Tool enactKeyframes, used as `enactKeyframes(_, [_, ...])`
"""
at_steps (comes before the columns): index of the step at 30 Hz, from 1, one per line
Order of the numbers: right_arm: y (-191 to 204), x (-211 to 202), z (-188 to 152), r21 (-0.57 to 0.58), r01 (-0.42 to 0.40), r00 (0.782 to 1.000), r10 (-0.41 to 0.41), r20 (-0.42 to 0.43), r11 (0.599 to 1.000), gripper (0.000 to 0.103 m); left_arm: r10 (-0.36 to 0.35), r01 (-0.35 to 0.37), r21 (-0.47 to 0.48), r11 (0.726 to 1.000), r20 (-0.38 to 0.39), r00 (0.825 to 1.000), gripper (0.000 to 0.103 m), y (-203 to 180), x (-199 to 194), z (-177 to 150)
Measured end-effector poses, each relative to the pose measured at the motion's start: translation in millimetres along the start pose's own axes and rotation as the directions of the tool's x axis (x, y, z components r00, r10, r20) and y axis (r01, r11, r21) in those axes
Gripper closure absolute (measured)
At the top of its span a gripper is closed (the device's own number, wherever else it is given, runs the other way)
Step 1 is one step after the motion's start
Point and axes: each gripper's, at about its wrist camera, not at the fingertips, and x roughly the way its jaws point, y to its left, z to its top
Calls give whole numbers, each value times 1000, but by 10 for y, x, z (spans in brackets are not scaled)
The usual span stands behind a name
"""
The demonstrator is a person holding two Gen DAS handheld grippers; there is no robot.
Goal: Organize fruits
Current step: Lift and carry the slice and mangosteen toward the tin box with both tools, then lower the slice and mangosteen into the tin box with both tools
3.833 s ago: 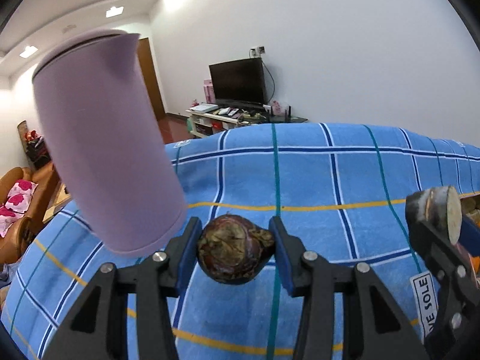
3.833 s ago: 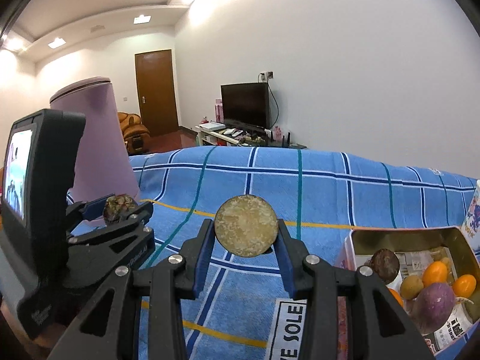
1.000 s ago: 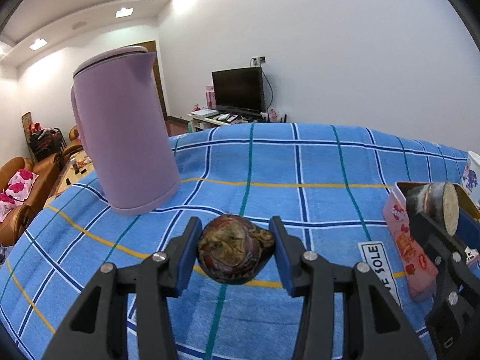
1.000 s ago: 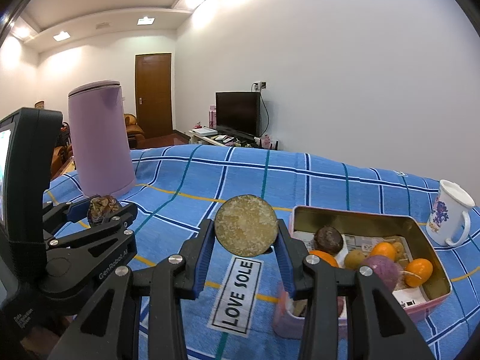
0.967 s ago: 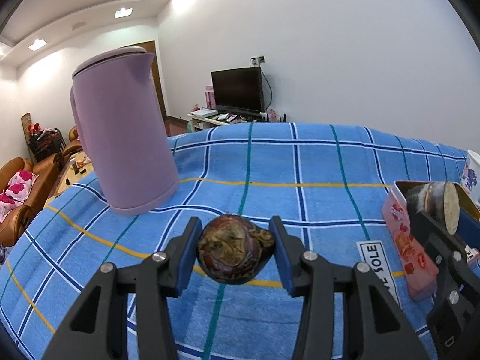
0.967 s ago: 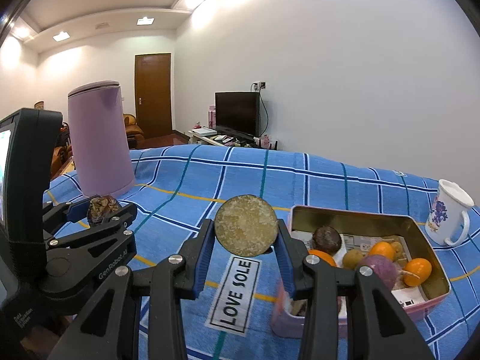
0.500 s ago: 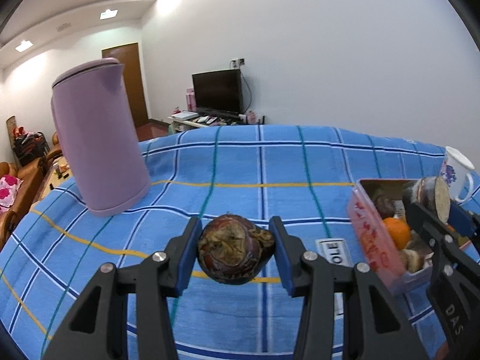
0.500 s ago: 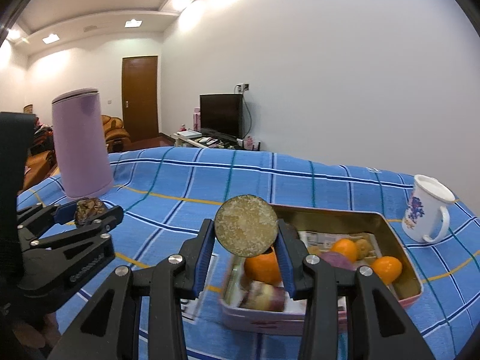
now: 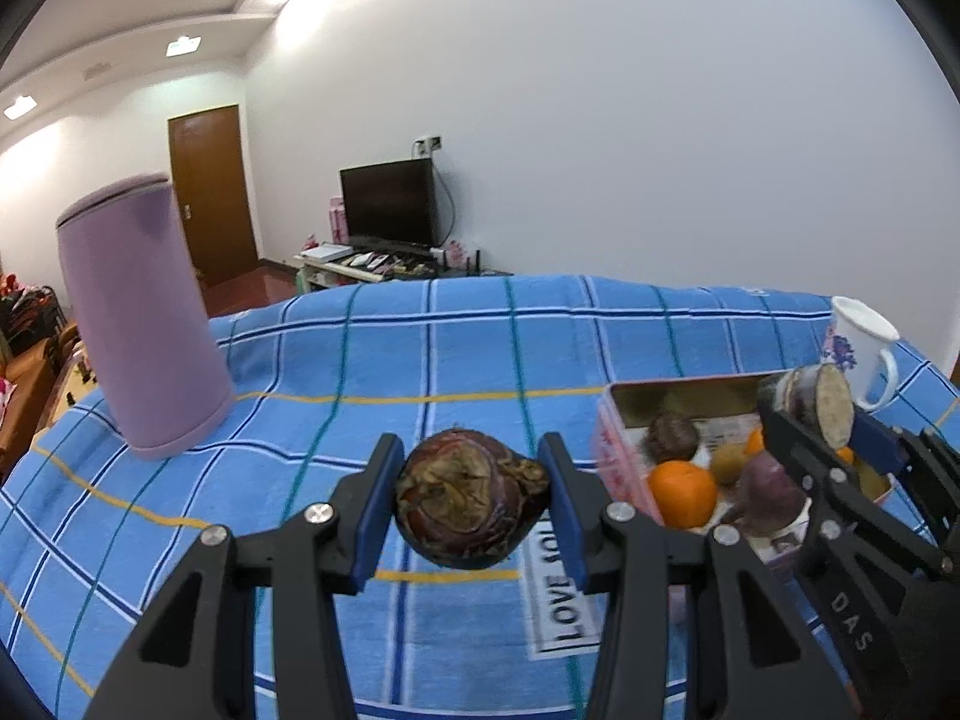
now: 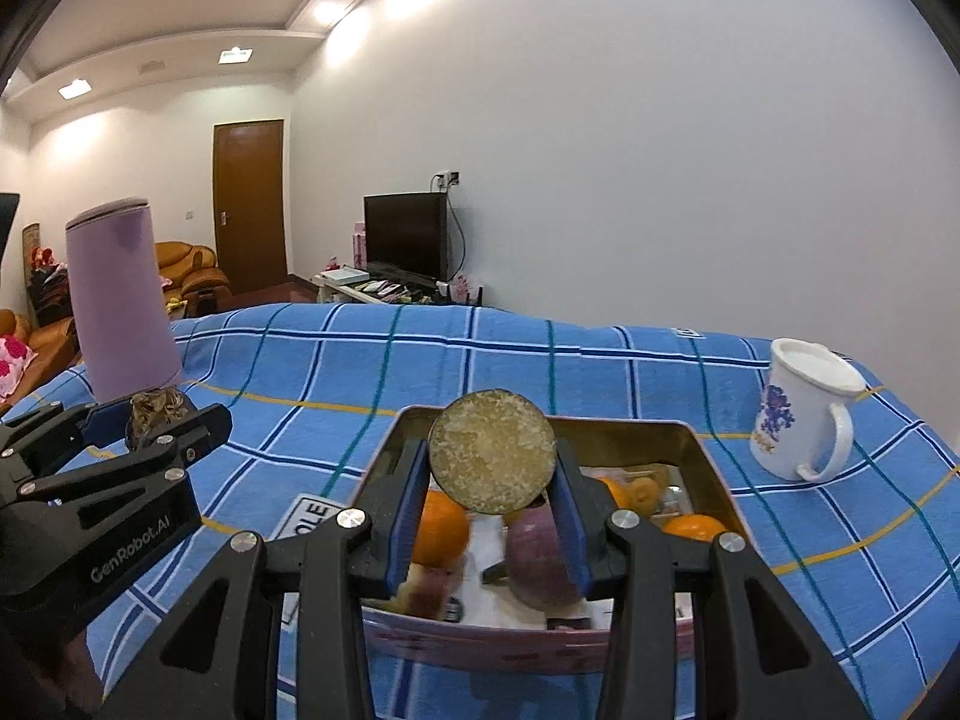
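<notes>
Both grippers carry fruit clear of the tabletop, presumably to drop it in with the rest: the left gripper pinches a wrinkled dark passion fruit short of the tin box, while the right gripper pinches a cut fruit half, flat face toward the camera, over the box. Oranges and a purple fruit already crowd the box; the white mug and lilac kettle stand well apart.

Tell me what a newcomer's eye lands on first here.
Each gripper carries a fruit: the left gripper clamps a wrinkled dark brown fruit, the right gripper a cut fruit half with a pale round face. Below the right one sits an open metal tin of oranges on blue checked cloth.
</notes>
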Motion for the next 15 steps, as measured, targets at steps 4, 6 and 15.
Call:
enactKeyframes(4, [-136,-2,8,11,23,1000,-24,4,1000,61,-19,19,14,1000,8,1000,55,-136,7,32])
enactKeyframes(6, [-200,4,9,15,34,999,-34,4,999,61,-28,28,19,999,8,1000,55,-210,19,47])
enactKeyframes(15, [-505,15,17,38,83,997,-83,5,996,61,-59,58,42,997,17,998,55,-445,51,109])
